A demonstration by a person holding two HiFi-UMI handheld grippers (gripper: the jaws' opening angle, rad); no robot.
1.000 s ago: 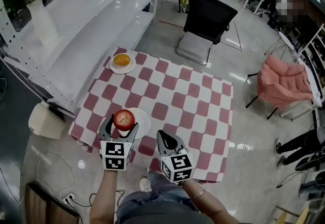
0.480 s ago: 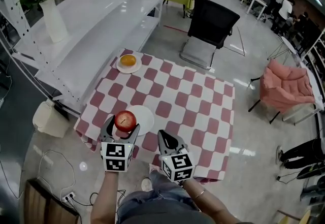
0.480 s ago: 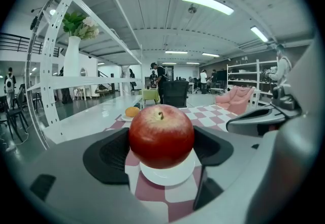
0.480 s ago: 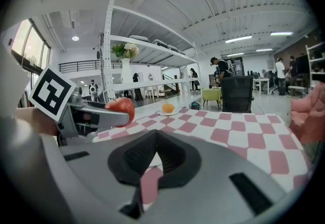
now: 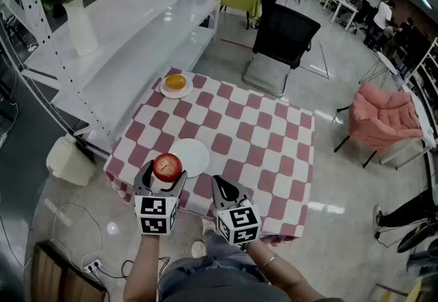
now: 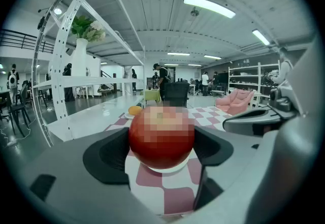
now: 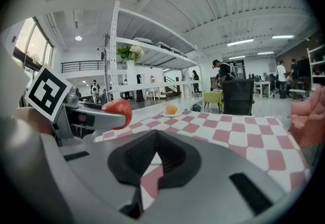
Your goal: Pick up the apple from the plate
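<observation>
The left gripper (image 5: 164,177) is pinching the apple (image 6: 161,136) between its 2 jaws, which are pressing on the fruit's left and right flanks. The apple is hanging above the near left rim of the white plate (image 5: 195,157), a sliver of which is showing directly beneath it in the left gripper view. From the right gripper view the fruit is sitting clear above the level of the cloth. The plate, carrying nothing, is lying near the front edge of the table (image 5: 260,143), which is wearing a red-and-white chequered cloth. The right gripper (image 5: 222,186) is hovering just beside the left one, over the table's near edge, its 2 jaws pressed together with nothing between them. At the far left corner of the table a 2nd plate (image 5: 166,92) is carrying an orange (image 5: 176,81). Beyond the table a black chair (image 5: 284,37) is standing, and a pink chair (image 5: 383,116) is standing well apart to the right. White shelving (image 5: 137,27) is running along the left side.
</observation>
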